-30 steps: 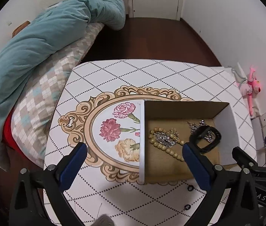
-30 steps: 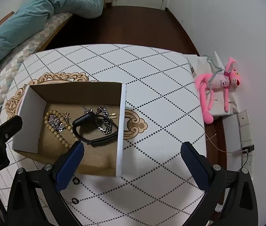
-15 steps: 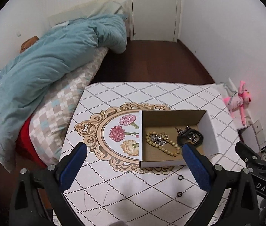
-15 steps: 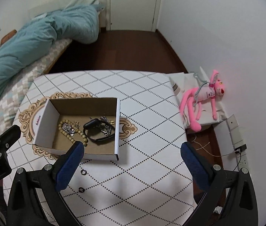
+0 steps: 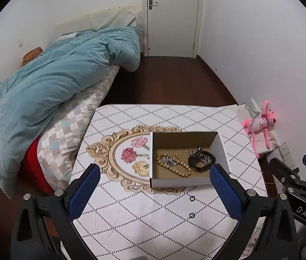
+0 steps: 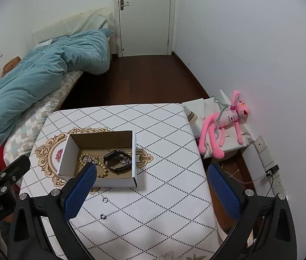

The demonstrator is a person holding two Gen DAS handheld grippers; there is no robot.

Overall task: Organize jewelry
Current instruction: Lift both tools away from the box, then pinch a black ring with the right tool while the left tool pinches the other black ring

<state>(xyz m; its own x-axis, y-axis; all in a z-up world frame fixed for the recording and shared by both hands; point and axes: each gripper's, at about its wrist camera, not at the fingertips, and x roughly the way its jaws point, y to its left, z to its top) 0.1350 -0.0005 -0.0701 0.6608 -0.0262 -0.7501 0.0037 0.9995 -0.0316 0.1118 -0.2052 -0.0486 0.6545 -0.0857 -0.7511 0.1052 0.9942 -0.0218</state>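
Both tongs, left gripper (image 5: 153, 191) and right gripper (image 6: 150, 187), wide open, empty. Beads (image 5: 174, 164) and watch (image 5: 201, 161) boxed in carton (image 5: 181, 182) ahead; two small rings (image 5: 192, 198), probably, left outside between the tongs.

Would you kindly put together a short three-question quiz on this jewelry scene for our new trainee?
1. True or false: the left gripper is shut on the wooden bead bracelet.
2. How many small rings lie on the table outside the cardboard box?
3. Which lies in the box? A) black watch B) pink plush toy C) teal duvet

Key: 1. False; both it and the right gripper are open and empty. 2. Two. 3. A.
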